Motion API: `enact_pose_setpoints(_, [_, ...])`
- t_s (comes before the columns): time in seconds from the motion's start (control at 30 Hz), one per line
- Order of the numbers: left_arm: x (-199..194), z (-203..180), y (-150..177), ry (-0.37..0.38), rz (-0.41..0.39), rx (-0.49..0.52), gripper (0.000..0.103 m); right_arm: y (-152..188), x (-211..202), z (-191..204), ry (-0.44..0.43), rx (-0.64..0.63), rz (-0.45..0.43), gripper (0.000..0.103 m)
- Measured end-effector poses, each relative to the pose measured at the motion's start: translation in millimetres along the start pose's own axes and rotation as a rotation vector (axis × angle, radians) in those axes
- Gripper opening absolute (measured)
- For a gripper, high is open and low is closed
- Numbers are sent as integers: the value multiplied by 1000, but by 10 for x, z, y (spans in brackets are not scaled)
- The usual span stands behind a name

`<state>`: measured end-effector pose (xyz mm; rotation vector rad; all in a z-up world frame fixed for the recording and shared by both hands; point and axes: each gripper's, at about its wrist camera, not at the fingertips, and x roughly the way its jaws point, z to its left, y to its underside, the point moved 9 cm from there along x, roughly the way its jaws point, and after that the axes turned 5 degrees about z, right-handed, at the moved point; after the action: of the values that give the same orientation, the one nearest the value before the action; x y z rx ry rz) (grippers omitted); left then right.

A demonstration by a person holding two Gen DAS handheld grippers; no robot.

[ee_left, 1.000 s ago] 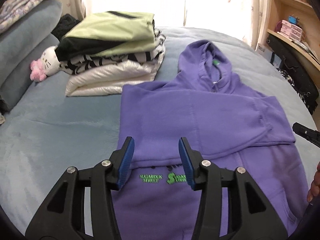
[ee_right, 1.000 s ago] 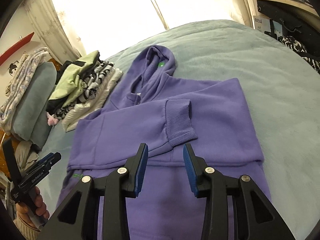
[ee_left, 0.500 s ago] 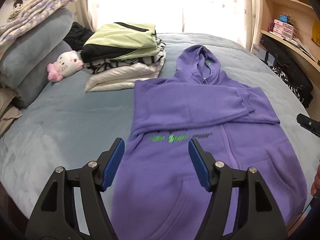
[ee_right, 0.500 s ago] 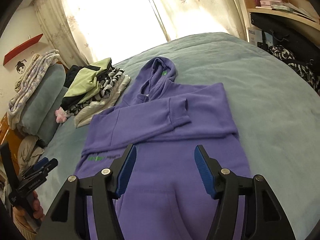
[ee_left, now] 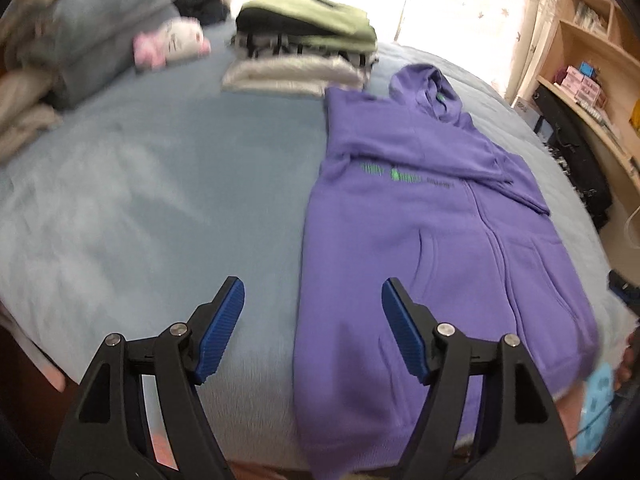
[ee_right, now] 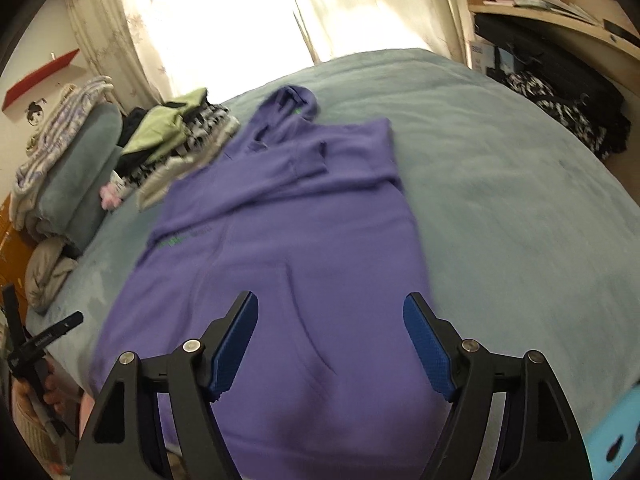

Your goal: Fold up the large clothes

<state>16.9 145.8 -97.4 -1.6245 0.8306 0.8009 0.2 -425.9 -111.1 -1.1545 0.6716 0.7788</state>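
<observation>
A purple hoodie (ee_left: 420,220) lies flat on the bed, front up, hood at the far end, both sleeves folded across the chest above green lettering. My left gripper (ee_left: 313,282) hovers over the hoodie's near left edge, half above bare blanket. Its jaws are opening and nothing is between them. In the right wrist view the same hoodie (ee_right: 280,220) fills the middle. My right gripper (ee_right: 331,295) hangs over its lower body near the hem, jaws opening, with no cloth pinched. The left gripper (ee_right: 40,344) shows at the lower left, held by a hand.
The hoodie rests on a grey-blue blanket (ee_left: 160,200). A stack of folded clothes (ee_left: 304,52) sits at the far left of the hoodie, beside a plush toy (ee_left: 172,42) and piled pillows (ee_left: 100,32). Wooden shelves (ee_left: 592,80) and a dark bag (ee_right: 560,76) stand on the right.
Both grippers have drawn back from the folded sleeves toward the hem, and their jaws have spread wider. The left one has also shifted to the hoodie's left edge.
</observation>
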Motion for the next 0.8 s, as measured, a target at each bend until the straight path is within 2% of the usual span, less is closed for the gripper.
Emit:
enact_pose_setpoints(0.2, [155, 165, 299, 100, 56, -60, 69, 510, -89, -610, 22, 63, 38, 76])
enact_pose_setpoints(0.33, [235, 120, 418, 167, 83, -53, 69, 846, -24, -891, -22, 125, 69, 76])
enact_pose_setpoints(0.43, [301, 20, 474, 212, 101, -40, 69, 974, 28, -905, -70, 130, 64, 75])
enact_pose_setpoints(0.63, [325, -54, 545, 327, 103, -55, 69, 1186, 166, -725, -252, 111, 101, 71])
enact_pose_setpoints(0.73, [351, -60, 572, 372, 100, -76, 69, 1233, 219, -690, -286, 103, 91, 71])
enact_pose_setpoints(0.8, [379, -58, 576, 394, 101, -92, 68, 1259, 242, -667, -309, 105, 87, 62])
